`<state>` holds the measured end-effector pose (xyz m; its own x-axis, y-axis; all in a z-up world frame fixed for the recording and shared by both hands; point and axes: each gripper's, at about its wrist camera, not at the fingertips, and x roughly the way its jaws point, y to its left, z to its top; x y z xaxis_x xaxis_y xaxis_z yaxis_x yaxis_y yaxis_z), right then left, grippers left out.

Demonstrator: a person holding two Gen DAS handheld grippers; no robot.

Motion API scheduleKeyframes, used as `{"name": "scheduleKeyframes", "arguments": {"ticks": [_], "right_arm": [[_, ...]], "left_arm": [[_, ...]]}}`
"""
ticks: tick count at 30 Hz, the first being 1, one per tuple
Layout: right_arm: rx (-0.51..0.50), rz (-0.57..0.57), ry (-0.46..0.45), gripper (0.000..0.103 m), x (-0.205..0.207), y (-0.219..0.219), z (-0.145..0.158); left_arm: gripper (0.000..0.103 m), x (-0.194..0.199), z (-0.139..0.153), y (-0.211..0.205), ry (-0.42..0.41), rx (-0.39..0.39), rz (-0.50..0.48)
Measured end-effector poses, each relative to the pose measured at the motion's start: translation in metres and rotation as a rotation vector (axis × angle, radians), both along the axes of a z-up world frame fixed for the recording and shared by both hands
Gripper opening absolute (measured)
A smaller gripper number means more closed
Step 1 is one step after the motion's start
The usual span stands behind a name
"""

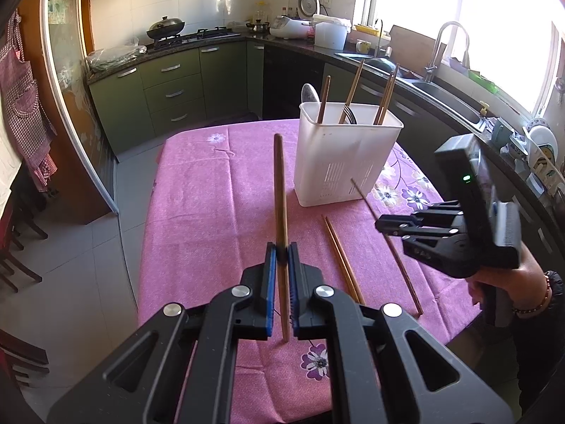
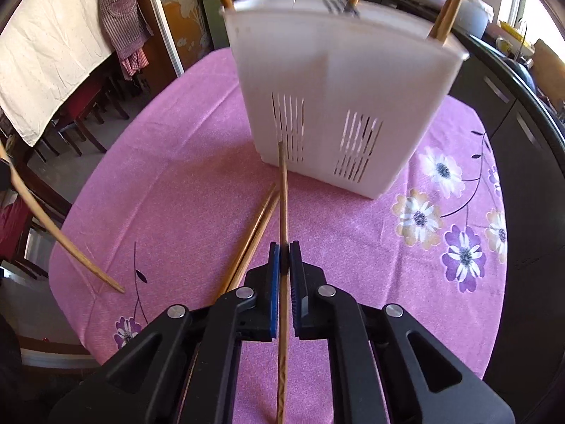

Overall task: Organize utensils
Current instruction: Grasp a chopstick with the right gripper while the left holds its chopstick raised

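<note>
My left gripper is shut on a brown wooden chopstick, which stands nearly upright over the pink flowered tablecloth. To the right, my right gripper is shut on a second chopstick that slants up toward the white slotted utensil holder. In the right wrist view that chopstick runs between the closed blue pads of the right gripper, its tip near the holder. A pair of chopsticks lies on the cloth. The holder contains a spoon, a fork and several chopsticks.
A person's hand grips the right tool at the table's right edge. A dark counter with a sink runs behind and to the right; green cabinets stand at the back. Chairs stand to the left of the table.
</note>
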<state>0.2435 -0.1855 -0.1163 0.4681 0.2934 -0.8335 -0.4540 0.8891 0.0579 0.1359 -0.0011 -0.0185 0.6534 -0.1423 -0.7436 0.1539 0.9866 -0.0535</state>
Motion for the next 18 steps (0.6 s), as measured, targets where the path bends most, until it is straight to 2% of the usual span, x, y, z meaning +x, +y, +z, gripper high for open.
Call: {"name": "scheduleKeyframes", "arguments": {"ticks": [3,6,12,18], "right_arm": [[0.042,-0.015,-0.104,0.007,-0.025,-0.019,0.033],[0.050,-0.035,-0.189,0.007,-0.049,-0.032,0.053],[0.102,-0.057,-0.228,0.007,-0.081,-0.060,0.066],[0.136,-0.063,-0.238,0.007,-0.100,-0.074,0.065]], "left_arm": [[0.007,0.000,0.000,-0.001,0.000,0.004,-0.001],[0.007,0.000,0.000,-0.002,-0.001,0.005,-0.003],[0.007,-0.002,0.001,-0.005,-0.008,0.019,0.000],[0.007,-0.006,0.002,-0.007,-0.013,0.025,0.001]]}}
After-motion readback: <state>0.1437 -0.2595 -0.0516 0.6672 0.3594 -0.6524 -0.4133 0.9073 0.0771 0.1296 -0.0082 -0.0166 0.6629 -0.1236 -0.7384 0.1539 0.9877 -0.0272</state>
